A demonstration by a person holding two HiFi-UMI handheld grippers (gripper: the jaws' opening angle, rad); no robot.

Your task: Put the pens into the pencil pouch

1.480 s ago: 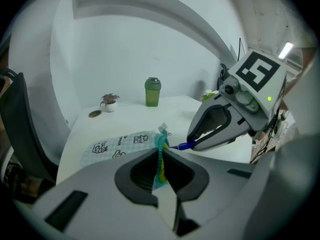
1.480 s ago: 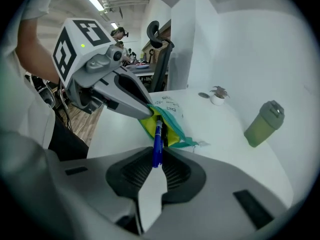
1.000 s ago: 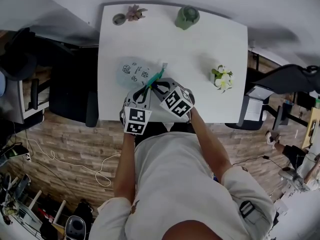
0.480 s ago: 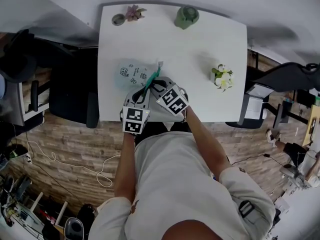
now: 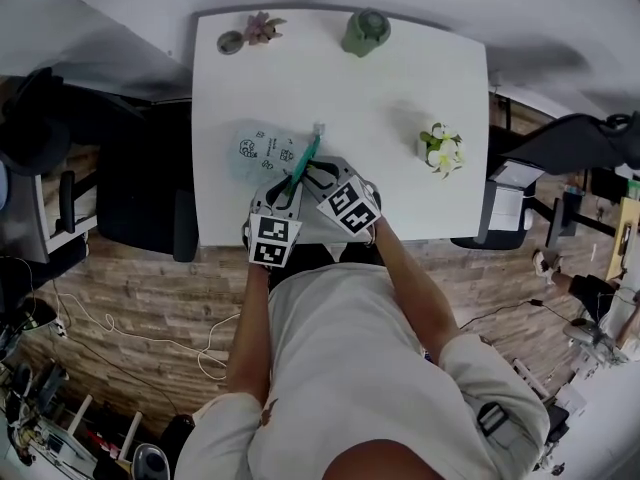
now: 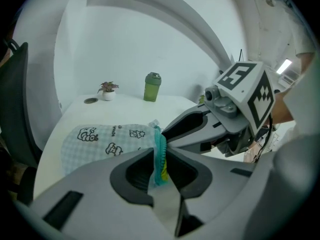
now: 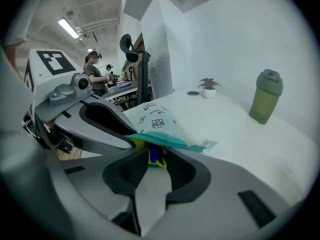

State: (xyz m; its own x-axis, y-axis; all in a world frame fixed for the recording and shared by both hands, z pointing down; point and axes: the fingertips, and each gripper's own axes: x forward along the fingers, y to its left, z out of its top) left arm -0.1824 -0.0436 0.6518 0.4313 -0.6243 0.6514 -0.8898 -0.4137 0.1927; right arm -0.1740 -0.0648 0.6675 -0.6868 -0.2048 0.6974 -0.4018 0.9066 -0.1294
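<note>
head view: a white table [image 5: 400, 88] holds a pale checked pencil pouch [image 5: 258, 148] with a teal zipper edge [image 5: 304, 158]. the left gripper [image 5: 284, 188] and the right gripper [image 5: 306, 174] meet side by side at that edge, at the end of the pouch nearest the person. beyond the jaws stand a green bottle [image 5: 366, 31], a small potted plant [image 5: 263, 25] and a round dish [image 5: 231, 41]. a pot of white flowers [image 5: 441, 152] sits well off to the right of the right gripper.

left gripper view: the jaws are opening, only a narrow gap so far. the teal zipper edge stands upright in that gap, a bit of yellow just behind it, and the pads no longer clamp it. the pouch's printed body lies flat on the table ahead and to the left of the jaws. the right gripper's fingers reach in from the right and end just past the left jaws' tips.

right gripper view: these jaws are opening too, released. between them show the ends of a blue pen [image 7: 153, 154] and a yellow pen [image 7: 161, 162], tucked under the teal edge, which drapes across just above the jaws' tips. the rest of the pouch stretches away ahead.
</note>
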